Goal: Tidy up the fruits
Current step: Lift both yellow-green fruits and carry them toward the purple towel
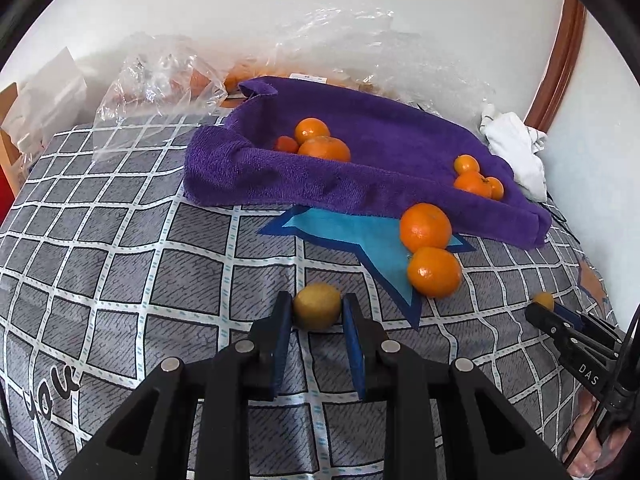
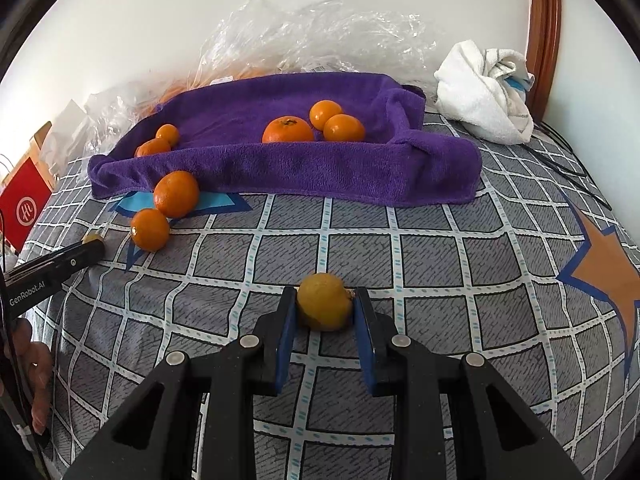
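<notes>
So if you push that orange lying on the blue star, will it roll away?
Probably a little. The orange is round, so a nudge should roll it. It seems to touch a second orange in front and the purple towel behind, which would likely stop it. The bedspread looks soft, which may slow it.

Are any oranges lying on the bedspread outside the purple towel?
Yes. In the left wrist view two oranges sit on the checked bedspread just in front of the purple towel.
</notes>
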### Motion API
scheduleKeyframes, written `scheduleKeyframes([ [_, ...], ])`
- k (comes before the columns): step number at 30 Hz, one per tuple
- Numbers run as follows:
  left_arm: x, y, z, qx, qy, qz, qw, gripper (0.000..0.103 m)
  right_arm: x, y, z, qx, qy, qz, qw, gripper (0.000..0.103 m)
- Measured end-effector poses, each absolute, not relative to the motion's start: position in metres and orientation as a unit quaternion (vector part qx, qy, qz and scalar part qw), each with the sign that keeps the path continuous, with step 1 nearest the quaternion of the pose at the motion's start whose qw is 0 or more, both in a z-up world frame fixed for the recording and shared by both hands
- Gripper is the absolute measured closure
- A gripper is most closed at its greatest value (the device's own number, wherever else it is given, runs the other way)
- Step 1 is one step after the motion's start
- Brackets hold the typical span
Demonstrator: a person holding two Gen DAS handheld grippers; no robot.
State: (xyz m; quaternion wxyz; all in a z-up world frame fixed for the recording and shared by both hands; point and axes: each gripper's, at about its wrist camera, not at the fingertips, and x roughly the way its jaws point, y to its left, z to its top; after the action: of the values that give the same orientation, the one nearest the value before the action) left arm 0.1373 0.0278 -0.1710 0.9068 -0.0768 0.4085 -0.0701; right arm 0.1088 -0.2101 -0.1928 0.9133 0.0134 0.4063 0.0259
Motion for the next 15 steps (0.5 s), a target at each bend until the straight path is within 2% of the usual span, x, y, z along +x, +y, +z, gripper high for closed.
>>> scheduleKeyframes([
  [15, 0.1377, 0.0353, -0.1725, -0.101, 0.407, -0.08, 0.904, 0.078, 0.1095, -0.2122, -0.1934, 0.018, 0.404, 0.035, 0.914, 0.073],
])
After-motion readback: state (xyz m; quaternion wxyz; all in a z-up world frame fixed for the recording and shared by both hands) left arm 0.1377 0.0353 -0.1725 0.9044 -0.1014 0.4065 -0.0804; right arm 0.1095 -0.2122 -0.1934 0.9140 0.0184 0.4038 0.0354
